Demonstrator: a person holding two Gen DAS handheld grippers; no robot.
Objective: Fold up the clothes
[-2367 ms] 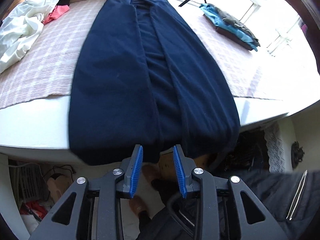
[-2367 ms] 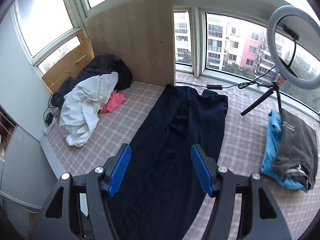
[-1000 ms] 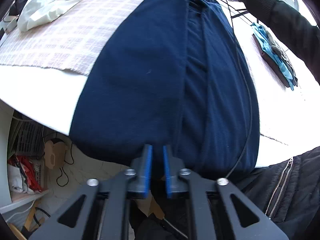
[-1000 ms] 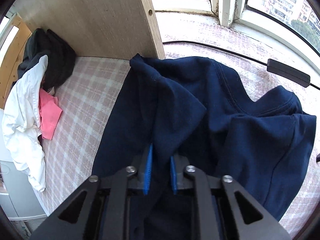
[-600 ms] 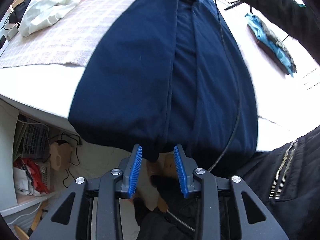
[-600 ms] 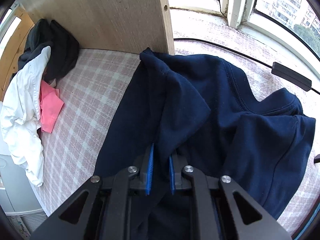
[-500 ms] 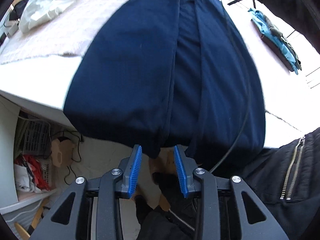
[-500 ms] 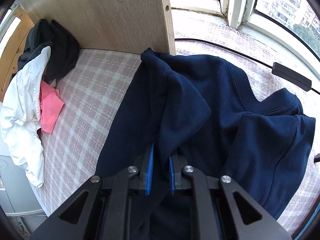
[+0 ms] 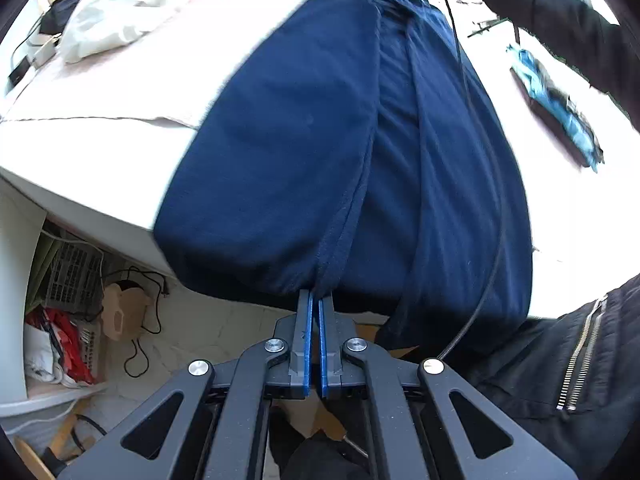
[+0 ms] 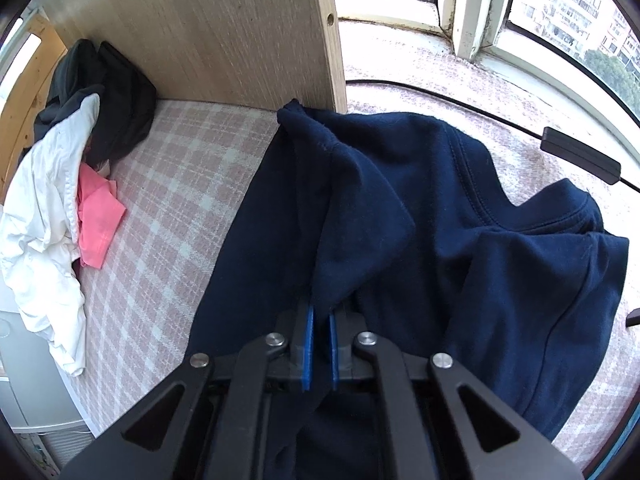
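1. hanging over the worktop (image 9: 100, 184) edge, the navy garment (image 9: 304, 128) is lying lengthwise, sides folded inward.
2. left hand-held gripper (image 9: 314, 308) is pinching its hem; right hand-held gripper (image 10: 319, 320) is pinching a shoulder fold.

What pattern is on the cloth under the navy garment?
Pink-and-white plaid cloth, clearest in the right wrist view.

a long garment (image 9: 400, 128) runs ahead of the left fingers (image 9: 308, 320) along the bench (image 9: 100, 168). a heap of clothes (image 10: 52, 208) lies left of the right fingers (image 10: 308, 344), a wooden panel (image 10: 224, 28) stands beyond them.
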